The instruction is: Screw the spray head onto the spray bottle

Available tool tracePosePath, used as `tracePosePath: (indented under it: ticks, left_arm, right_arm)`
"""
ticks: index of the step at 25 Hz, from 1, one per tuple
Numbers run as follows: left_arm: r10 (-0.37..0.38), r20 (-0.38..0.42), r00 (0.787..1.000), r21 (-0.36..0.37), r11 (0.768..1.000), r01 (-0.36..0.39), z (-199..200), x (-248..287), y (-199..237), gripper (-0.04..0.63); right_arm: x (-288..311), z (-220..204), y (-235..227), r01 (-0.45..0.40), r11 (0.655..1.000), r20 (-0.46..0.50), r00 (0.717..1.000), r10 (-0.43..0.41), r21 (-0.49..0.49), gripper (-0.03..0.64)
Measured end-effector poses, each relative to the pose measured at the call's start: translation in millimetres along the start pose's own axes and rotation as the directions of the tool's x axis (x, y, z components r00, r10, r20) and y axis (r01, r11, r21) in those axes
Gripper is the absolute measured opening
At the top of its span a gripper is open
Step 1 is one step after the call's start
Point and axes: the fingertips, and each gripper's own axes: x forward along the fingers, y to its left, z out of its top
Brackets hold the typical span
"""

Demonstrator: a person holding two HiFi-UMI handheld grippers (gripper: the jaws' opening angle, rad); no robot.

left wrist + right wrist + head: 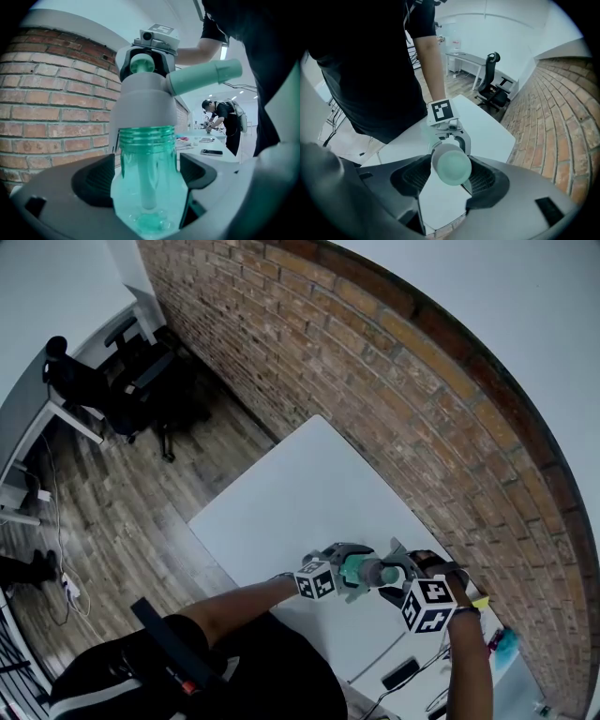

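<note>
A translucent green spray bottle (149, 187) sits between the jaws of my left gripper (150, 174), which is shut on its body. Its threaded neck goes up into the grey spray head (145, 93), and the head's green nozzle (206, 77) points right. In the head view the bottle (354, 569) lies roughly level above the table's near edge, held by the left gripper (345, 572). My right gripper (450, 177) points down over the spray head (451, 164). The head's rounded top stands between its jaws, and the pads sit close beside it without pressing. The right gripper (396, 579) is to the right of the left one.
A white table (300, 493) runs along a brick wall (394, 371). A dark phone (401, 673) and cables lie at its near right end. Black office chairs (141, 381) and a desk stand on the wooden floor at the left. A person (220, 117) bends over a far table.
</note>
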Motion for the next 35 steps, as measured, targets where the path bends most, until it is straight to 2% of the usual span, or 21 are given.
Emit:
tracePosePath:
  ticks: [7,15,21,28,35]
  left_arm:
    - [-0.001,0.008,1.000,0.002,1.000,0.001,0.2,-1.0,-0.1,0.424]
    - [-0.002,0.014,1.000,0.002,1.000,0.002,0.4,-1.2,-1.2,0.425]
    - [-0.002,0.013,1.000,0.003,1.000,0.002,0.7,-1.9,-0.3,0.424]
    - [0.008,0.021,1.000,0.006,1.000,-0.008,0.2,-2.2,-0.9,0.424]
    - [0.020,0.032,0.999,0.003,1.000,-0.020,1.0,-2.4,0.2,0.423]
  right_arm:
    - [10.4,-5.5,0.6,-0.078,0.993,-0.082,0.994,0.071,-0.088,0.227]
    - [21.9,-6.9,2.9,-0.121,0.989,-0.132,0.985,0.110,-0.084,0.239]
    - [23.8,-4.8,3.2,-0.129,0.990,-0.129,0.984,0.120,-0.061,0.244]
    - [23.9,-3.5,1.1,-0.097,0.988,-0.060,0.993,0.105,0.123,0.244]
    - [22.7,-2.9,-2.6,-0.037,0.948,0.002,0.999,0.038,0.315,0.244]
